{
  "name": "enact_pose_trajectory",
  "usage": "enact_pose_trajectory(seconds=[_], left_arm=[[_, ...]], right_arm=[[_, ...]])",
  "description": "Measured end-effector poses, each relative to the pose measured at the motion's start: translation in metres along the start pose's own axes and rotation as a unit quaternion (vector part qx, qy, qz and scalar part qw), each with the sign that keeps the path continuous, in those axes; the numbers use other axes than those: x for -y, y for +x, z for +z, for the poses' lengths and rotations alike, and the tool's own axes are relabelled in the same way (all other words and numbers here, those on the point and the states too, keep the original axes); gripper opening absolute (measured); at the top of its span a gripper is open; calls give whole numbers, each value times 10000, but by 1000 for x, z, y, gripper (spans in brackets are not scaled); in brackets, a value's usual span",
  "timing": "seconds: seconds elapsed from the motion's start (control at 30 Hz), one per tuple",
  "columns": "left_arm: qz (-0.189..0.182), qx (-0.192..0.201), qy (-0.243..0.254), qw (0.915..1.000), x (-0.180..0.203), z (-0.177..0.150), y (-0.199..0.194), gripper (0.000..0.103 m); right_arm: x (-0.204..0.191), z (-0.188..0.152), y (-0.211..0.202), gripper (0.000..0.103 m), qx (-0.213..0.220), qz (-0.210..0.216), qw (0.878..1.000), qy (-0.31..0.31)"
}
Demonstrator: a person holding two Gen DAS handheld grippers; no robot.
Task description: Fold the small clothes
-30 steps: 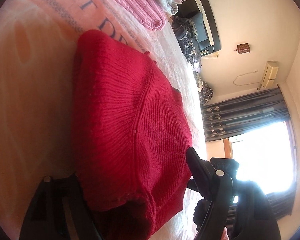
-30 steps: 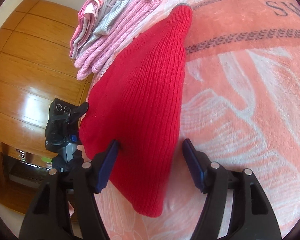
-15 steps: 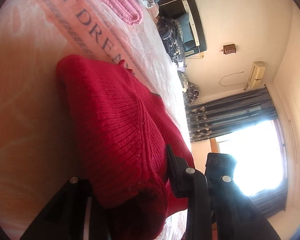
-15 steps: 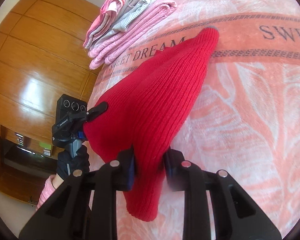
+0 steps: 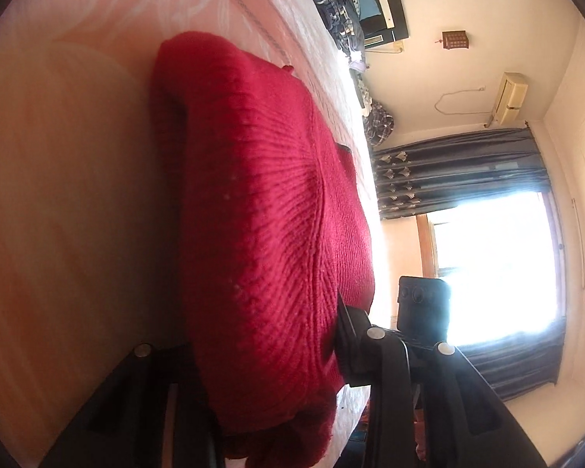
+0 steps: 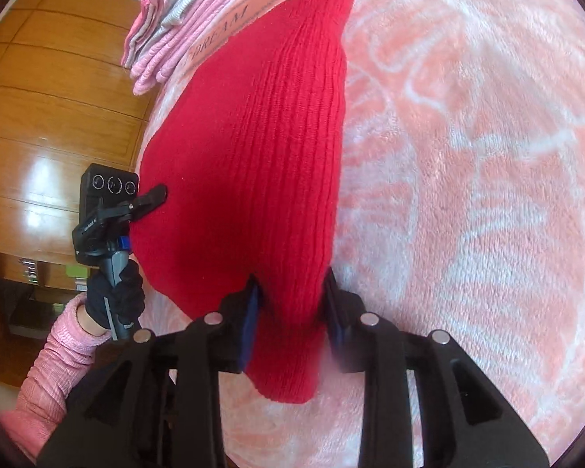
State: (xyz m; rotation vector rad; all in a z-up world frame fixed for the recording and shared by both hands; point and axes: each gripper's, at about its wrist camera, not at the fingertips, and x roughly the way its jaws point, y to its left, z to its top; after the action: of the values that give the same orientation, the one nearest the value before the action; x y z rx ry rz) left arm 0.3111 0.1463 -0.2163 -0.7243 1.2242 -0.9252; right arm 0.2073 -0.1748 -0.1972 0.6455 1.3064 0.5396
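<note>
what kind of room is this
Most likely a bedroom: a pink fleece blanket spread over a bed, a wooden wardrobe beside it, and dark curtains at a bright window.

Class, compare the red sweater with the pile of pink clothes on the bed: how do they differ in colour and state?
The red sweater is one plain red knit, gripped by the left gripper and right gripper; the pile of pink clothes is pale pink and grey, folded, stacked and untouched. Both rest on the pink blanket.
</note>
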Motion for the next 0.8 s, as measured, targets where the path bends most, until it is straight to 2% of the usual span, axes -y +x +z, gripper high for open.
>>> enact_pose_trajectory(seconds=[0.03, 0.07, 0.13, 0.23, 0.3, 0.33, 0.37, 0.47, 0.57, 0.63, 0.73, 0.8], left_arm=[[58, -17, 154, 9999, 5, 1, -2, 35], [139, -34, 280, 9995, 11, 2, -7, 36], [343, 78, 486, 9982, 22, 5, -25, 36], [722, 871, 945, 9891, 47, 8, -73, 36], [689, 1284, 1322, 9805, 70, 5, -89, 36], [630, 1362, 1509, 9771, 83, 4, -89, 36], [550, 1328, 1652, 9757, 95, 8, -82, 36], [301, 990, 1969, 9749, 123, 1, -42, 36], [443, 606, 2098, 9749, 123, -9, -4, 36], [683, 506, 2011, 9759, 108, -12, 7, 36], [978, 490, 1819, 9772, 74, -16, 2, 36], [1020, 483, 1763, 9779, 57, -19, -2, 27]], right_arm=[[-1, 0, -1, 30, -7, 17, 10000, -51], [-4, 0, -5, 34, -1, -41, 9999, -145], [-17, 1, -20, 37, 186, -331, 9983, -442], [-46, 3, -52, 40, 760, -971, 9863, -1095], [-61, 12, -66, 43, 1027, -1116, 9790, -1362], [-67, 16, -69, 47, 1120, -1148, 9766, -1431], [-74, 23, -67, 52, 1174, -1186, 9748, -1483], [-81, 52, -47, 52, 1231, -1256, 9734, -1469], [-78, 80, -20, 52, 1191, -1406, 9725, -1421], [-70, 92, -6, 50, 1160, -1528, 9726, -1316], [-50, 97, 5, 49, 1149, -1629, 9732, -1149], [-41, 97, 11, 49, 1161, -1650, 9728, -1142]])
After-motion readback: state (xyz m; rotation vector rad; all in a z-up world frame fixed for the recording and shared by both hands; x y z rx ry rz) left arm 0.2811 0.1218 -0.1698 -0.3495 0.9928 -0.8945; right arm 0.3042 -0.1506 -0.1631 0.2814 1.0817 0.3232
